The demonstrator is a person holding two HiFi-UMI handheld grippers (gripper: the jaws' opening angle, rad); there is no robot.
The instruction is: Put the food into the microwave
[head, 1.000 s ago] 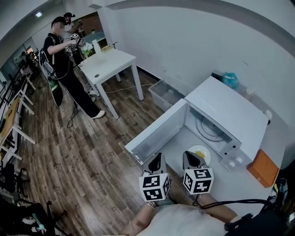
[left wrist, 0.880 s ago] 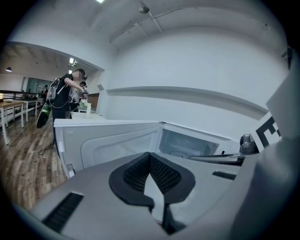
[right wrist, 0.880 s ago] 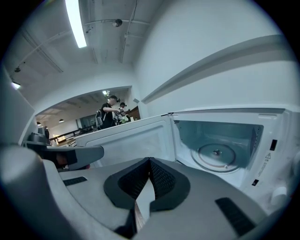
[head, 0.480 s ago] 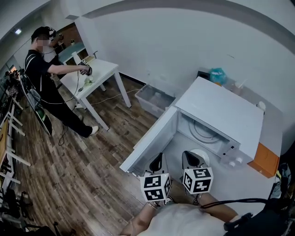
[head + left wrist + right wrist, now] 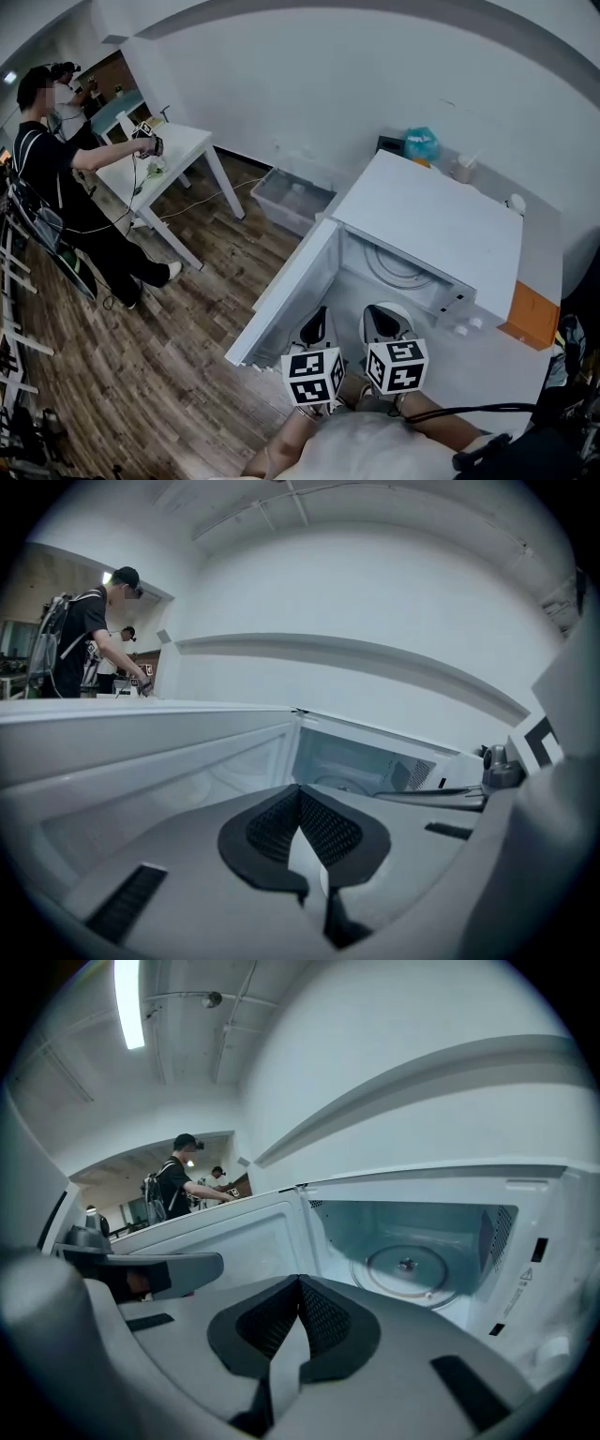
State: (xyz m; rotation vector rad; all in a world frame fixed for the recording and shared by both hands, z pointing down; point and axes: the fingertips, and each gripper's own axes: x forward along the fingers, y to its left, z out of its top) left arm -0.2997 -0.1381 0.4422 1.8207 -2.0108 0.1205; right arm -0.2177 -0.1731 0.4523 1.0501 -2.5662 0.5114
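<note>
Your left gripper [image 5: 300,794]: jaws pressed together, nothing between them, aimed at the open mouth of the white box-shaped microwave [image 5: 433,220]. Your right gripper [image 5: 300,1283]: jaws closed flush too, nothing held, looking straight into the microwave cavity at the round glass turntable [image 5: 405,1269]. Both grippers sit side by side just in front of the microwave opening. The left one is nearer the white microwave door [image 5: 281,292], which stands fully open to the microwave's left.

The round white plate [image 5: 401,311] lies on the pale surface [image 5: 487,366] just in front of the microwave opening, outside the cavity. In the head view your right gripper covers most of it, and the food on it can't be made out.

A flat orange box [image 5: 530,316] sits on the surface right of the microwave. A crumpled teal bag [image 5: 421,143] is behind the microwave, by the wall. A clear plastic bin [image 5: 292,199] is on the wooden floor [image 5: 187,319] left of the microwave, past the door. Further left of the microwave, a person in dark clothes [image 5: 56,178] leans over a white table [image 5: 173,150].
</note>
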